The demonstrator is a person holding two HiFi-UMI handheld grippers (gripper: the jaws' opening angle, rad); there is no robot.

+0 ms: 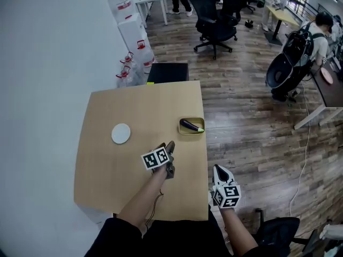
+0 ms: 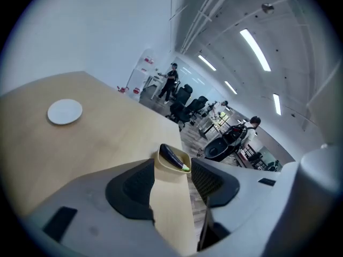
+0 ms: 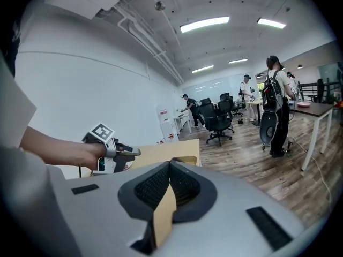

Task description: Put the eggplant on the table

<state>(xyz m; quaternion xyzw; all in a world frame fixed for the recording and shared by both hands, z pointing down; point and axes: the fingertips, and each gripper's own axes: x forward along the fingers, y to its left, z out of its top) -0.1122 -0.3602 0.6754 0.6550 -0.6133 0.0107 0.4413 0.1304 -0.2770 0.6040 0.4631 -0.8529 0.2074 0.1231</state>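
Lying in a shallow yellow dish (image 1: 196,121) at the right edge of the desk (image 1: 139,103), the dark purple eggplant (image 1: 191,126) with its green stem end has not yet been set on the desk surface itself, so the task looks to be at its start or only just under way: the eggplant needs to be picked out of the dish and laid on the bare wood. A small white plate (image 1: 121,133) sits well apart from it, toward the left of the desk, and plays no visible part. The left hand-held gripper (image 1: 167,146) hovers above the desk, short of the dish, pointing toward it; its own view shows its jaws spread wide with nothing between them, and the eggplant and dish are framed in the gap farther off. The right hand-held gripper (image 1: 218,168) hangs beside the desk's right front corner, off the surface. In its own view the pads meet at the tips, pressed together on nothing. Neither hand-held gripper touches the eggplant, the dish or the plate. The grasp, the lift and the placing all appear to remain.
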